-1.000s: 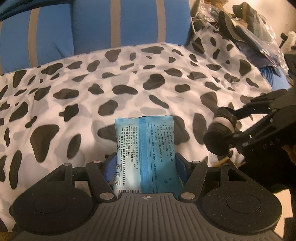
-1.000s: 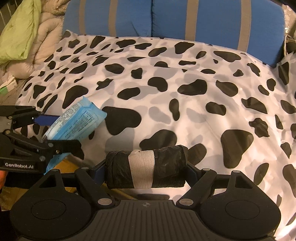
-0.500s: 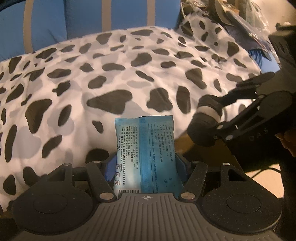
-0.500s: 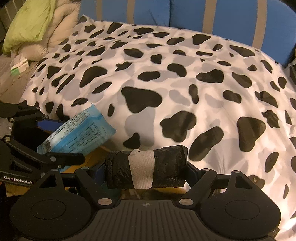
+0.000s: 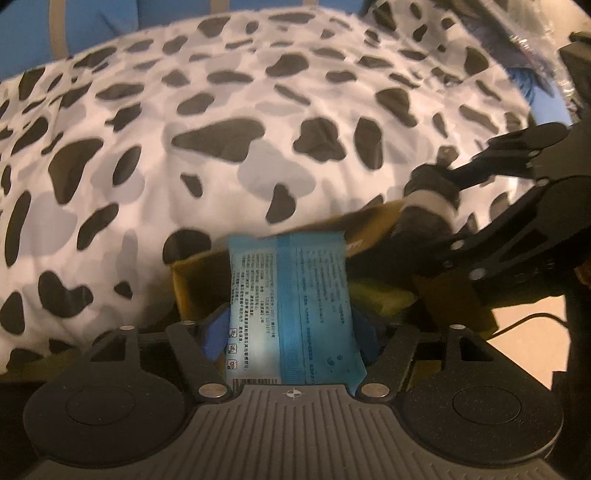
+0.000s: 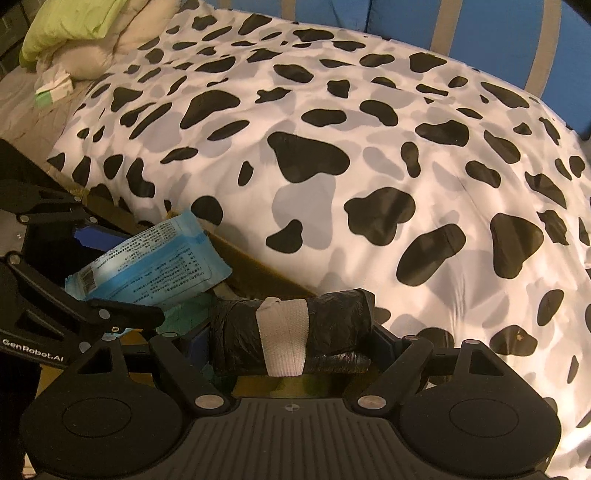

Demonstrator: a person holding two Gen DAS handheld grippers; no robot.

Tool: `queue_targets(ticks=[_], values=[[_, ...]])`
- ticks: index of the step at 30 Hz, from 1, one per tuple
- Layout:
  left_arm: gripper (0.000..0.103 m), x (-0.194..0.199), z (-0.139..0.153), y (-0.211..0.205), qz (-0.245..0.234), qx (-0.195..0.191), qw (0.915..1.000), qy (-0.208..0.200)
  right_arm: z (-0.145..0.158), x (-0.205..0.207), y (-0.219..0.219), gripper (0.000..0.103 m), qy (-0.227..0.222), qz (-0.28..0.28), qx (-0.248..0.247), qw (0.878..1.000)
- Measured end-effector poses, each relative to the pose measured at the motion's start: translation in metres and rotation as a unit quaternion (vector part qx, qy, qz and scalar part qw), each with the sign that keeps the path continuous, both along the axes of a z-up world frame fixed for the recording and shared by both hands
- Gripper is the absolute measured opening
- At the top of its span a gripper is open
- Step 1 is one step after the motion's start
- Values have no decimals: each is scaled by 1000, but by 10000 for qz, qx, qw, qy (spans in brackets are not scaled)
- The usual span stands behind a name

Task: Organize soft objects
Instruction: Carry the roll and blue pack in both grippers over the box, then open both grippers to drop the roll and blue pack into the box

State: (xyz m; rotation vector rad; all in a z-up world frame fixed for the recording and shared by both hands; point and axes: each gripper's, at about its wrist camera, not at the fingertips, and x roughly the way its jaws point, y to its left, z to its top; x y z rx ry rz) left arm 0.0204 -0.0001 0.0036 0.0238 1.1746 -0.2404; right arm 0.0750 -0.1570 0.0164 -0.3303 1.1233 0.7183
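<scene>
My left gripper (image 5: 291,325) is shut on a light blue wet-wipe pack (image 5: 291,306), held upright over an open cardboard box (image 5: 195,280) at the bed's edge. The pack also shows in the right wrist view (image 6: 155,266), with the left gripper (image 6: 122,273) around it. My right gripper (image 6: 291,332) is shut on a black plastic-bag roll with a white paper band (image 6: 291,328), held crosswise above the same box (image 6: 258,269). The roll and right gripper (image 5: 428,206) show at the right of the left wrist view, above the box's far rim.
A cow-print duvet (image 6: 332,147) covers the bed beyond the box. Blue striped cushions (image 6: 480,29) line the back. A green pillow and a cream blanket (image 6: 85,29) lie at far left. A yellow-green item (image 5: 384,299) lies inside the box. Bagged clutter (image 5: 535,40) sits at far right.
Both grippers have drawn back from over the duvet to the bed's edge with their loads still held. The cardboard box has come into view beneath them.
</scene>
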Motion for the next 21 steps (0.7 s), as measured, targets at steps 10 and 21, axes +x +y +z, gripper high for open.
queue_targets(ticks=[10, 21], values=[[84, 4, 0, 4, 167, 1, 9998, 58, -3, -4, 1, 84, 72, 151, -83, 9998], [84, 6, 3, 7, 369, -4, 9993, -31, -5, -9, 7, 84, 144, 473, -101, 9987]])
